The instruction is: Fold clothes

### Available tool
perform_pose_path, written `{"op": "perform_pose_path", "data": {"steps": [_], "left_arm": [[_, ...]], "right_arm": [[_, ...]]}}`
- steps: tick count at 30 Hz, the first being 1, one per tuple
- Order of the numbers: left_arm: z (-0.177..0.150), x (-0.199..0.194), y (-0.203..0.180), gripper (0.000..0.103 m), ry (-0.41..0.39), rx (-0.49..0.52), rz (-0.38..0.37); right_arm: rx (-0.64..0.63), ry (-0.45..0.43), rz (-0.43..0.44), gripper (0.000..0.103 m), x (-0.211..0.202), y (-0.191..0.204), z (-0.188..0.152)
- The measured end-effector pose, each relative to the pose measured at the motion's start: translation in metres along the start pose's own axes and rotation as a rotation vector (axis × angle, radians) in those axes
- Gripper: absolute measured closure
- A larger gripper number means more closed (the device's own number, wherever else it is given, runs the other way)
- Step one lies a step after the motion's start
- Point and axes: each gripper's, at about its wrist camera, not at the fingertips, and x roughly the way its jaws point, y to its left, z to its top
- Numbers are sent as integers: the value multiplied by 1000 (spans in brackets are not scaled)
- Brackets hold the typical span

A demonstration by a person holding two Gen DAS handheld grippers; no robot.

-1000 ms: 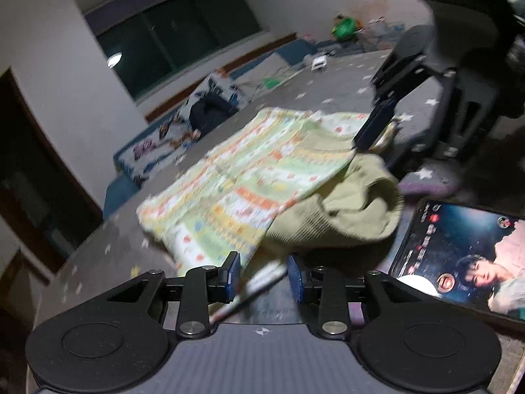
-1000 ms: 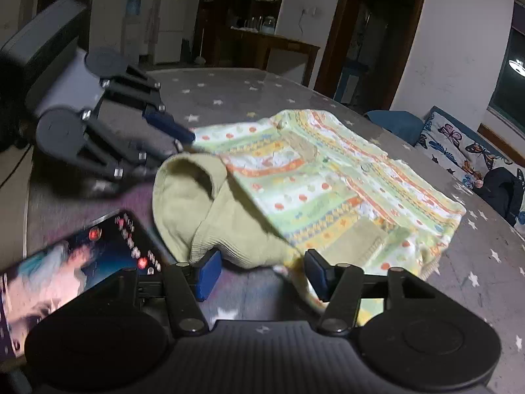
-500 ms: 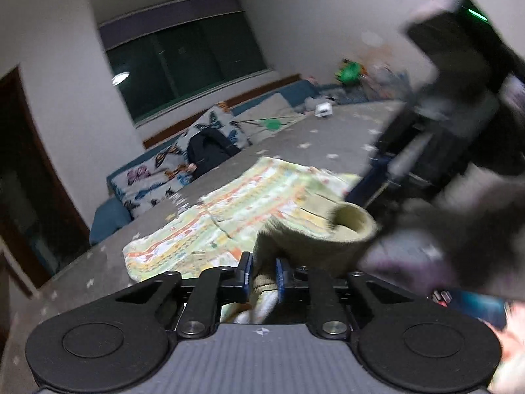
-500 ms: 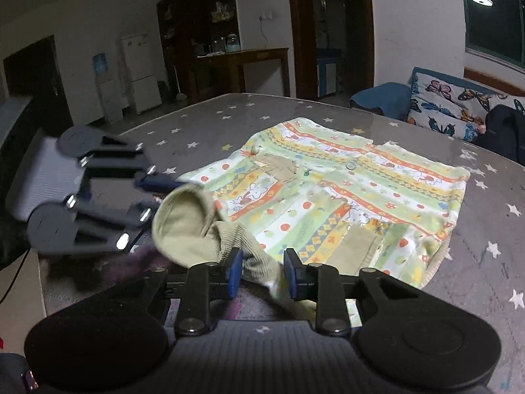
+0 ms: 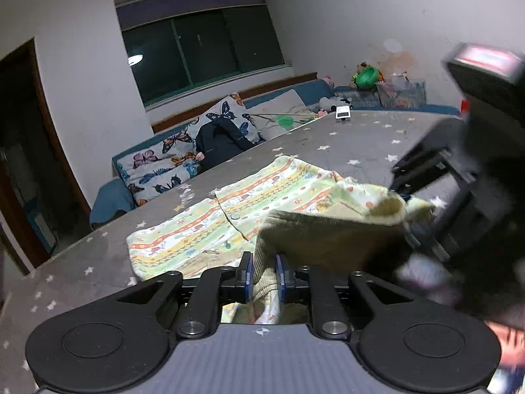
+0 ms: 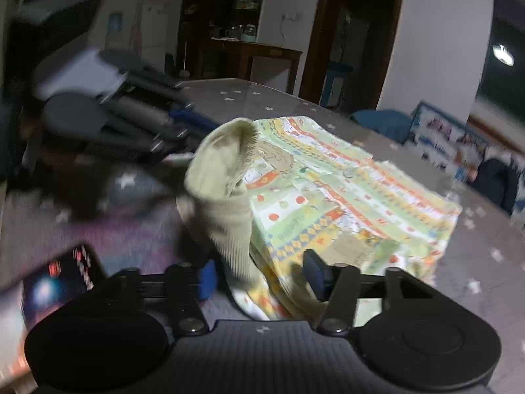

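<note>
The right gripper has just let go, jaws now wide around the shirt; the left gripper stays clenched on its ribbed cuff, lifted ahead, so folding continues one-handed.

The right gripper is a dark smear at the right edge of the left wrist view, its top cut off by the frame, so I cannot tell there where its fingers end. From the right wrist view the left gripper is just as smeared, and its fingertips are lost in the blur beside the ribbed olive cuff. The near hem of the patterned garment drops out of sight behind the right gripper's body. The phone runs off the left edge, its screen too blurred to read. The small things along the far wall are too tiny to name.
</note>
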Motion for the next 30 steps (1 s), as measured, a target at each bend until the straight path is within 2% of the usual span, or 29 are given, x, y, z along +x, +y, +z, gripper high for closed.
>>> {"op": "perform_pose_path", "data": {"steps": [1, 3, 7, 15, 21, 22, 23, 24, 25, 27, 30], "left_arm": [[-3, -4, -1, 75, -3, 17, 9], [-10, -11, -3, 65, -10, 50, 26], [-21, -21, -4, 57, -1, 88, 33], [-37, -9, -13, 55, 76, 220, 53], [-42, -4, -19, 55, 82, 253, 74], [-42, -3, -20, 56, 85, 257, 83], [-43, -2, -20, 65, 92, 254, 89], [-43, 1, -18, 81, 107, 243, 92], [-43, 3, -17, 87, 120, 234, 98], [-43, 2, -16, 94, 131, 219, 111], [-40, -13, -16, 96, 106, 191, 101]], "right_arm": [[32, 3, 8, 76, 2, -4, 3], [94, 1, 30, 80, 4, -13, 7], [150, -10, 47, 82, 4, -22, 14], [160, -18, 33, 84, 2, -24, 18], [184, -44, 11, 89, -4, -26, 21], [186, -46, 10, 90, -4, -26, 21], [187, -48, 9, 90, -5, -25, 21], [184, -50, 9, 91, -5, -24, 21], [179, -52, 9, 91, -7, -23, 21], [168, -56, 9, 92, -10, -20, 21], [148, -65, 16, 92, -19, -12, 21]]}}
